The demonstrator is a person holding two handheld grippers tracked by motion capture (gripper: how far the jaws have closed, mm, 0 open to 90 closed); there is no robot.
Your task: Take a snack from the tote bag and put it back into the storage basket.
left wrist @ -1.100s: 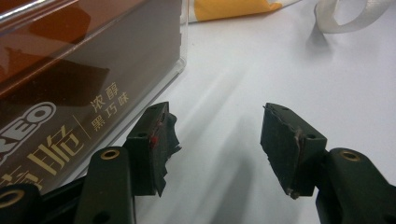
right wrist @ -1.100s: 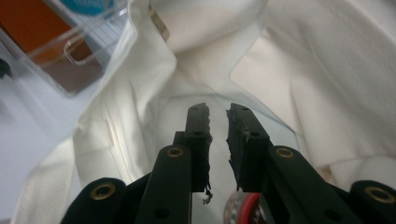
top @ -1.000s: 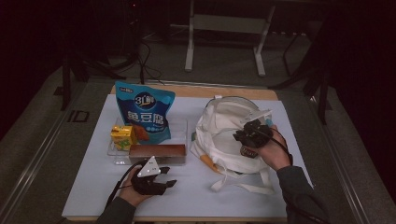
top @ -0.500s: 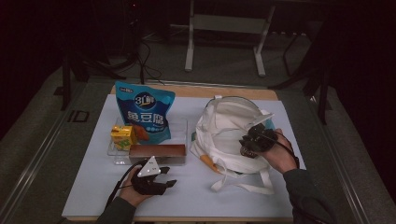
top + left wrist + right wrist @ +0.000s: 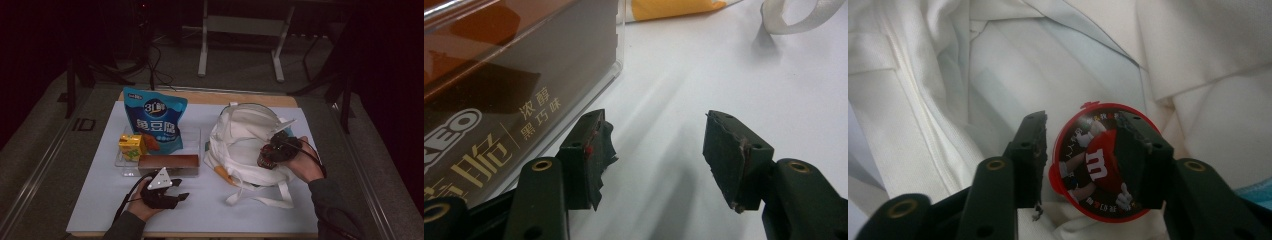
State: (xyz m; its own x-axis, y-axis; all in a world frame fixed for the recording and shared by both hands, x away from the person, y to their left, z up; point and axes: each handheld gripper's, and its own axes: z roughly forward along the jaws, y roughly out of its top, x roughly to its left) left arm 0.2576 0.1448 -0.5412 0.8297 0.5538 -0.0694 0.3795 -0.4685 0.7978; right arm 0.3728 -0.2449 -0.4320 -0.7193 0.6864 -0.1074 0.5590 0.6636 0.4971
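Hovering over the white bag (image 5: 245, 135), the right gripper (image 5: 1087, 165) had just been opening its jaws, the round red candy tin (image 5: 1098, 162) lying loose between them inside the bag. Left of the bag, the left gripper (image 5: 656, 150) rested half open, empty.

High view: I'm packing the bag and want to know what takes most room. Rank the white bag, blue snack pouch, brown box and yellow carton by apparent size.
1. white bag
2. blue snack pouch
3. brown box
4. yellow carton
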